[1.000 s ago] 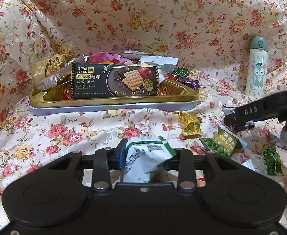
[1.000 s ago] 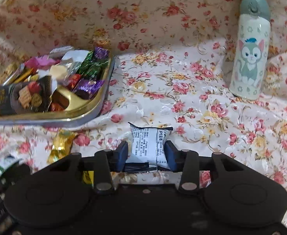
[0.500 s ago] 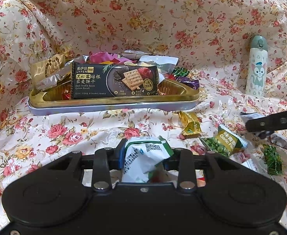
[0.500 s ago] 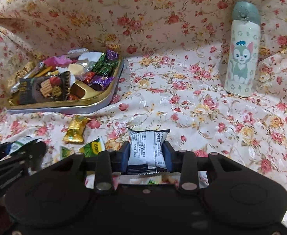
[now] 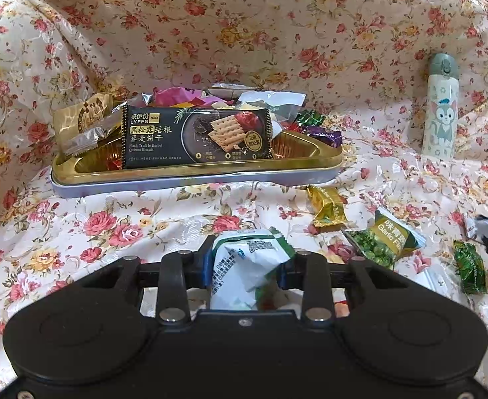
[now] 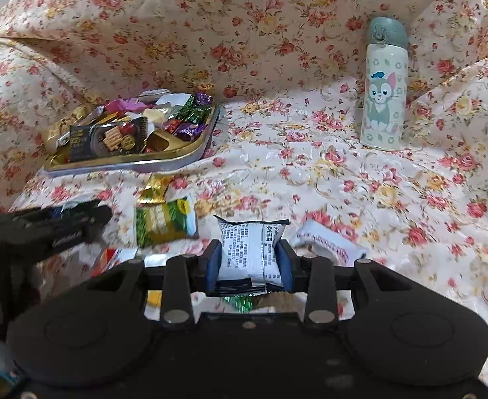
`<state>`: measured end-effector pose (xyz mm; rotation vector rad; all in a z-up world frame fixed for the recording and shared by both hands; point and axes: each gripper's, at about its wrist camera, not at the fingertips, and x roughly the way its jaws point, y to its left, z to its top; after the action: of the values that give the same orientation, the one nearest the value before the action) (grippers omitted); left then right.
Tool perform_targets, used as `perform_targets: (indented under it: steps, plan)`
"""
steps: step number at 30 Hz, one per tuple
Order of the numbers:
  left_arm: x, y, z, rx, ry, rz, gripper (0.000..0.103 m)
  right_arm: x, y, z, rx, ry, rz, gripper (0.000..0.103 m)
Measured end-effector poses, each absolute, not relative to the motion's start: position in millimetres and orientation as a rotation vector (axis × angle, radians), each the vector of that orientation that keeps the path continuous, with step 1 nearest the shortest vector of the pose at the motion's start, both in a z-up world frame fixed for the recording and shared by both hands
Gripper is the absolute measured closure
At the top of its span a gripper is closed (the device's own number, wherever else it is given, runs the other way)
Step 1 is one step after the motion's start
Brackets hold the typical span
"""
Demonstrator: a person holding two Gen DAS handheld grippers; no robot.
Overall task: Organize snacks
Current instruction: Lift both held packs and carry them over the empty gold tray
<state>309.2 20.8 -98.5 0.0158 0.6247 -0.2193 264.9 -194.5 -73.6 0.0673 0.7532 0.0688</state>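
Through the left wrist camera, our left gripper (image 5: 246, 262) pinches a crumpled white-and-green foil snack packet (image 5: 244, 266); we judge the slippery wrapper could slide out before reaching the gold rectangular metal tray (image 5: 190, 171), well ahead.

Through the right wrist camera, our right gripper (image 6: 249, 262) clamps a white printed snack sachet (image 6: 249, 249) crosswise; the crowded tray (image 6: 127, 163), far left, might spill it.

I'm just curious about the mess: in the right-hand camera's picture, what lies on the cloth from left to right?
Gold tray of snacks → green pea packet → white packet pinched in the jaws → cat-print bottle.
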Motion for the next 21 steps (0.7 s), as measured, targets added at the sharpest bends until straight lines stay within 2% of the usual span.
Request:
perform_targets:
  steps: [14, 21]
  plan:
    - [310.6, 10.2, -92.4, 0.088, 0.667, -0.166, 0.061, 227.4, -214.0, -72.3, 0.161, 0.757, 0.019, 0.066]
    - [292.4, 10.8, -57.3, 0.124, 0.623, -0.124, 0.061, 210.4, -216.7, -56.1, 0.170, 0.721, 0.033, 0.066]
